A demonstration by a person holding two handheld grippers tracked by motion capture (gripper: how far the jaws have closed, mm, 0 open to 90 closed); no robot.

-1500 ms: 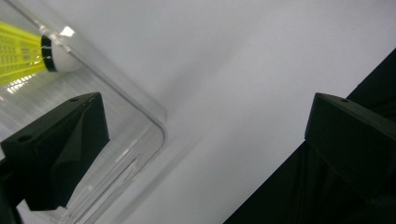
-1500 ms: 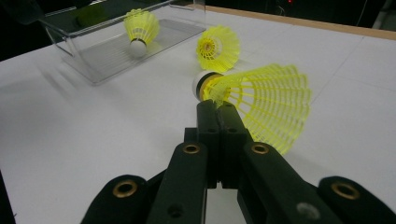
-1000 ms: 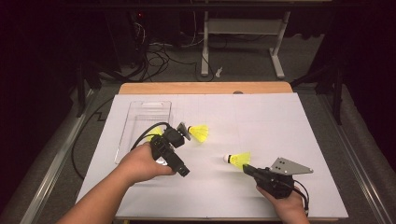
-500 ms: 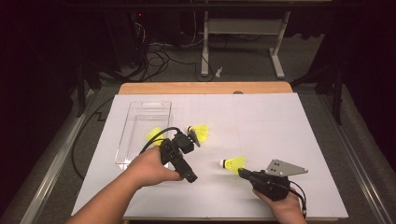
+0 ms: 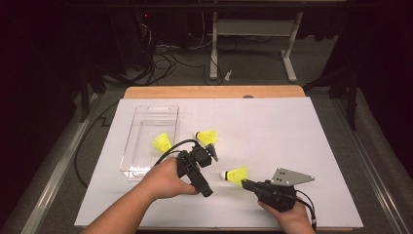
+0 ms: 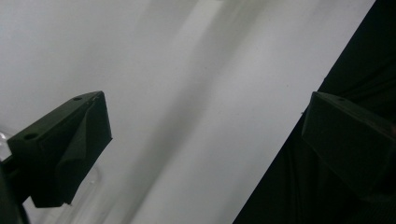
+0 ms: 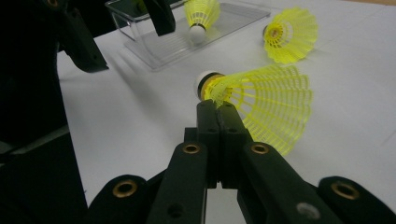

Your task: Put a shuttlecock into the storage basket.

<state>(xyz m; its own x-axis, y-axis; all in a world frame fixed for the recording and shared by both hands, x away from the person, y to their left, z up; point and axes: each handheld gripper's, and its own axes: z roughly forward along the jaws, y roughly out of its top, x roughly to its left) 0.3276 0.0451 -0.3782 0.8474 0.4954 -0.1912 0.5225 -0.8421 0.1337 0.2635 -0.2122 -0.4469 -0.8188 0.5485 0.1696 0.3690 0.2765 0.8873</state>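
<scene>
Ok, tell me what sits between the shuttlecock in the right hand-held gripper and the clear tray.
The left hand-held gripper and its hand lie across the path from the held shuttlecock to the clear tray. Another shuttlecock lies just beside that line.

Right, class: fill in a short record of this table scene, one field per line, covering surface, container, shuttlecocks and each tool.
surface: white table top
container: clear plastic box, left side
shuttlecock in box: one, yellow
loose shuttlecock: yellow, lying on the table beside the box
held shuttlecock: yellow, skirt pinched
right tool: shut on the held shuttlecock
left tool: jaws open, nothing between them
</scene>
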